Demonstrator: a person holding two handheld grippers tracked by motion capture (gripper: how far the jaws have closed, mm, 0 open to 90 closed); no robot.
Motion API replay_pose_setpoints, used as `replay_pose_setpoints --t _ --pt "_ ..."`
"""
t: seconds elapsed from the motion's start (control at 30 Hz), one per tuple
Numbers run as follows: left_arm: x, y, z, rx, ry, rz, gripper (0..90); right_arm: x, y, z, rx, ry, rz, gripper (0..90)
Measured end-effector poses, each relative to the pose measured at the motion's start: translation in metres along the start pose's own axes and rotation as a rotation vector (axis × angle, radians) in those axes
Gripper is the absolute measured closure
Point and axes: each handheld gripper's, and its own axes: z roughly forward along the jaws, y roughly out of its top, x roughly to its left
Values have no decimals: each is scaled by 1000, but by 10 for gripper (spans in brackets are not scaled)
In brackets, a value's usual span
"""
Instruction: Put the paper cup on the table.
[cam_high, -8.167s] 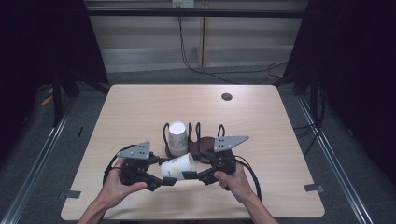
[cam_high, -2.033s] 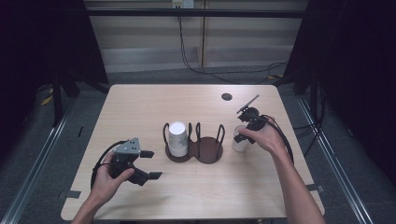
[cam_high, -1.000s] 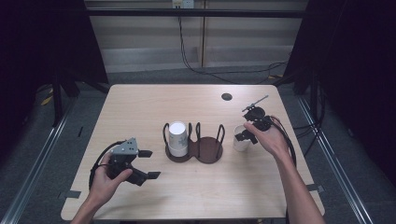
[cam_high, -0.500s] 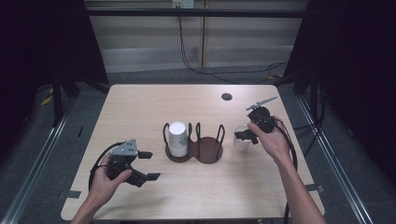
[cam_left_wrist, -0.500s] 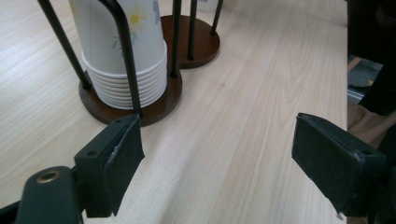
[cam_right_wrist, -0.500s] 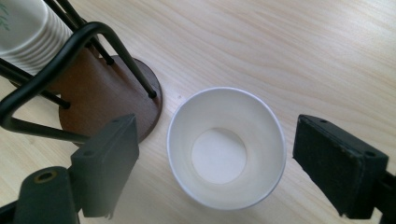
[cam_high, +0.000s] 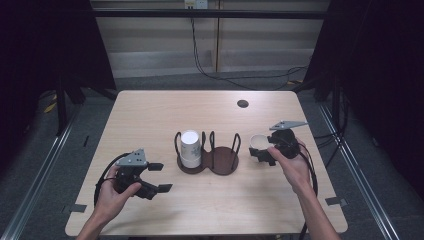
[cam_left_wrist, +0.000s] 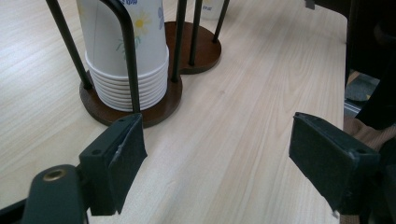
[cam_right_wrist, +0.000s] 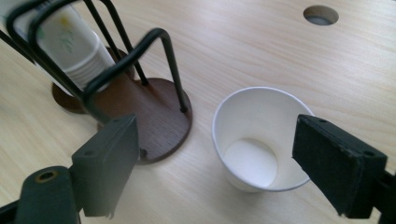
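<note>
Paper cup (cam_right_wrist: 261, 140) stands upright toward the desk's (cam_high: 210, 110) right edge, just beside the cup holder (cam_high: 207, 155). Right gripper (cam_high: 262, 150) spread wide around it; left gripper (cam_high: 159, 177) gapes near the front-left corner.

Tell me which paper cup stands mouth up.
The single cup on the bare table, between the right tongs. The stacked cups sit mouth down in the holder.

black grippers (cam_high: 161, 177) — grey plates, trailing cables

light: even overhead, table (cam_high: 150, 115) bright | surroundings: dark | shadows: soft, faint | blur: near jaws in gripper views slightly soft
</note>
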Motion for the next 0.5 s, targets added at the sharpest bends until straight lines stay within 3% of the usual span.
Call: replay_pose_setpoints --t 0.1,0.27,0.4,0.5 --pt "-1 -3 -1 -2 -6 -22 185 6 -6 -5 -38 13 10 142" --pt "-5 -8 1 3 0 -30 185 19 -17 -12 -92 28 -18 141" --pt "-7 -10 2 -21 3 -47 184 34 -25 -16 -136 54 -15 141" --pt "-8 -11 2 -40 29 -58 184 42 -31 -18 -162 82 6 141"
